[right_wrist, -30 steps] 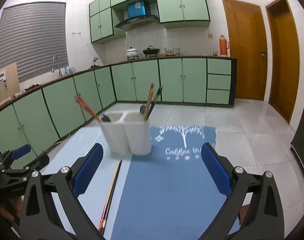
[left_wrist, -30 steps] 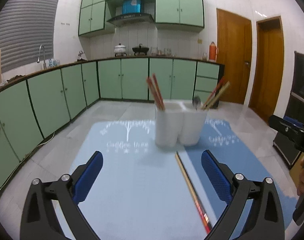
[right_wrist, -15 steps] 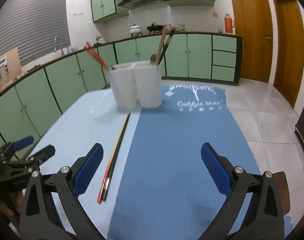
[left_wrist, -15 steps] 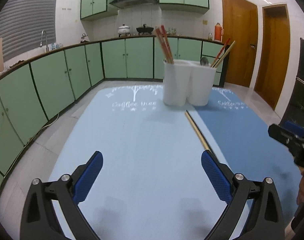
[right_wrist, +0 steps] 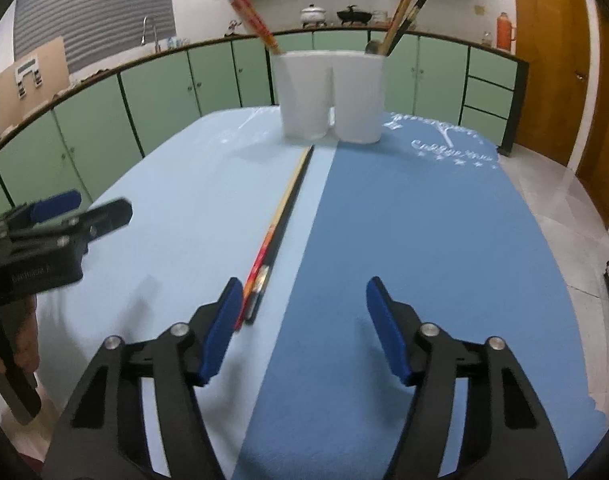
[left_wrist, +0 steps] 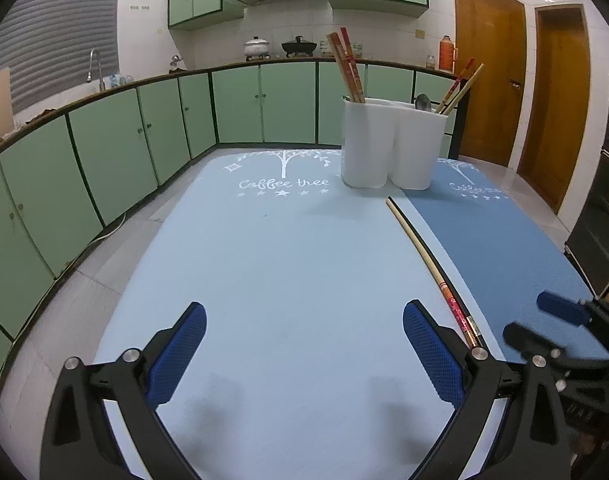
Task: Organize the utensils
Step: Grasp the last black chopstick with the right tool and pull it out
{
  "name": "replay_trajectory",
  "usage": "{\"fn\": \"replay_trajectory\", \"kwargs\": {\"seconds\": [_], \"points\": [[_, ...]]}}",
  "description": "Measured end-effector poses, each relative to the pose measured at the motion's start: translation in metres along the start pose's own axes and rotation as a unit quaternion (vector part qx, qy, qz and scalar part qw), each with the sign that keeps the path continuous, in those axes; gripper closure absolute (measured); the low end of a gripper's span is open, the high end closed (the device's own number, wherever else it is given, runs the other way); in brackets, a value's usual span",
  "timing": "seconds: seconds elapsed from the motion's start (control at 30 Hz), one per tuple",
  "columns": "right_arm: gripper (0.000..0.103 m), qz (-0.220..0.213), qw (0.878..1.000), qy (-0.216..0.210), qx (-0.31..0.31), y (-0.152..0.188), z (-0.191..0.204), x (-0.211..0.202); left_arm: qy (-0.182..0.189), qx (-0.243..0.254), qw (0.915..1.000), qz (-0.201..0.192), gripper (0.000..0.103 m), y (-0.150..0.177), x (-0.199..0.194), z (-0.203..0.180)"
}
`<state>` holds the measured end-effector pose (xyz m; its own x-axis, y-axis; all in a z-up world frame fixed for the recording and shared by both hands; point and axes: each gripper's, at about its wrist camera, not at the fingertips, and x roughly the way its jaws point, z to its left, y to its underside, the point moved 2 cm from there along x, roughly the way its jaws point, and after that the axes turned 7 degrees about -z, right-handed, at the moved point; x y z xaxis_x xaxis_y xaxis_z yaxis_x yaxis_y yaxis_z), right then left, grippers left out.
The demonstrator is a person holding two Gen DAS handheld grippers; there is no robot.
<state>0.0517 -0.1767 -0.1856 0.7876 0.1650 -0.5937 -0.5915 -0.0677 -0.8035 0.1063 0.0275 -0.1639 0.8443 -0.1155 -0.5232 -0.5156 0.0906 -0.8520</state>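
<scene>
A white two-compartment holder [left_wrist: 392,144] stands at the far end of the table; it also shows in the right wrist view [right_wrist: 330,94]. Chopsticks [left_wrist: 346,64] stick out of both compartments, with a spoon in the right one. A loose pair of long chopsticks [left_wrist: 428,258] lies on the seam between the light and dark blue mats, pointing at the holder; it also shows in the right wrist view [right_wrist: 282,220]. My left gripper [left_wrist: 304,344] is open and empty, low over the light mat. My right gripper [right_wrist: 300,320] is open and empty, its left finger beside the chopsticks' near end.
The table carries a light blue mat [left_wrist: 264,280] and a dark blue mat [right_wrist: 424,240]. Green kitchen cabinets [left_wrist: 104,152] run along the left and back. Wooden doors [left_wrist: 484,80] stand at the right. Each gripper appears at the edge of the other's view.
Both grippers have come down low over the table and back toward its near end. The holder now looks farther off. The right gripper has drawn close to the chopsticks' near end.
</scene>
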Motion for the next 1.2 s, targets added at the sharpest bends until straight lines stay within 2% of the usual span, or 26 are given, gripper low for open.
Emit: {"fn": "replay_trajectory", "kwargs": {"seconds": [0.13,0.6,0.87,1.2], "points": [[0.047,0.012,1.000,0.001,-0.007,0.006,0.005,0.003,-0.002,-0.003,1.0000,0.001,0.006,0.001,0.001,0.003],[0.048,0.033,0.999,-0.005,-0.020,0.010,0.012,0.010,-0.003,-0.013,0.9999,0.002,0.006,0.003,0.002,0.007],[0.071,0.026,1.000,-0.004,-0.013,0.007,0.020,0.012,-0.012,-0.016,0.9998,0.006,0.006,0.004,0.001,0.010],[0.094,0.017,1.000,0.008,-0.022,0.010,0.031,0.014,-0.012,-0.019,0.9997,0.007,0.006,0.005,0.001,0.009]]}}
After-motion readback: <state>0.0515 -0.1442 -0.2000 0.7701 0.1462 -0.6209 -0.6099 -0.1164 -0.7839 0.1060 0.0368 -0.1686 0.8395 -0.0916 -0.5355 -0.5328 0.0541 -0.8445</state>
